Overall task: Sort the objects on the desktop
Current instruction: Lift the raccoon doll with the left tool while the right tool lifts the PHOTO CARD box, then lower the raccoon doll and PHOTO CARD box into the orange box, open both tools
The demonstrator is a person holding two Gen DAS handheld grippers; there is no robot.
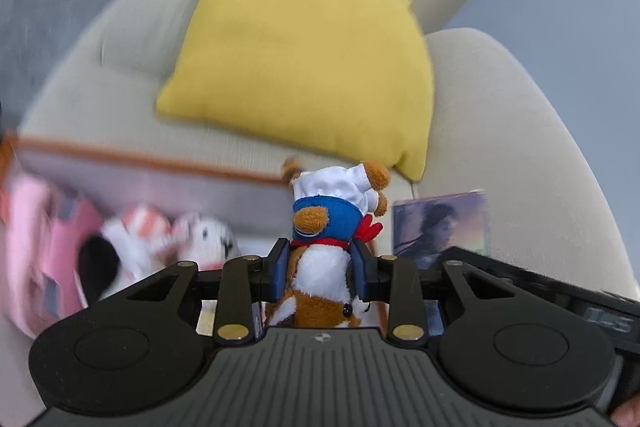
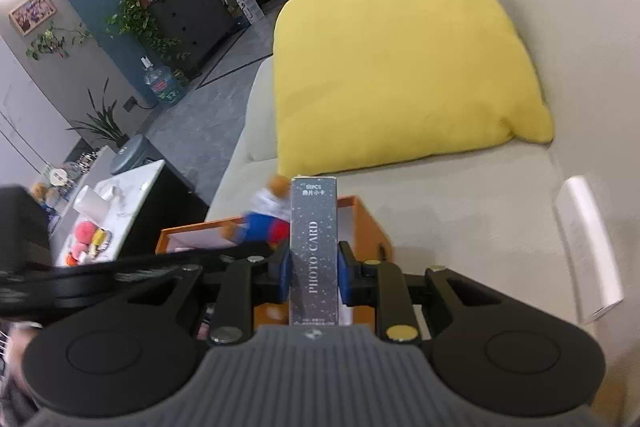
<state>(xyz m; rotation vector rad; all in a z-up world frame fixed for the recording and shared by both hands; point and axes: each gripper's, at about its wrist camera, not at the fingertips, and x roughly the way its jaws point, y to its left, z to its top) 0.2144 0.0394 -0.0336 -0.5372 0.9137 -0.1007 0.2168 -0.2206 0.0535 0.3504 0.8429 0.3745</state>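
Left tongs (image 1: 320, 271) squeeze plush toy (image 1: 320, 267) at its soft, light belly; right tongs (image 2: 313, 275) clamp stiff photo-card box (image 2: 314, 255) mid-length, slippery faces

Yellow cushion (image 2: 400, 63) on a cream sofa (image 2: 580, 39). Brown-and-white plush (image 1: 324, 267) with blue mask, red scarf, white hat. Grey speckled box (image 2: 315, 251), white lettering. Orange-rimmed bin (image 2: 360, 219). Black grippers' blue pads (image 1: 280, 267).

We saw a fuzzy plush toy (image 1: 320, 267), a speckled matt cardboard box (image 2: 314, 251), a soft woven yellow cushion (image 2: 400, 67).
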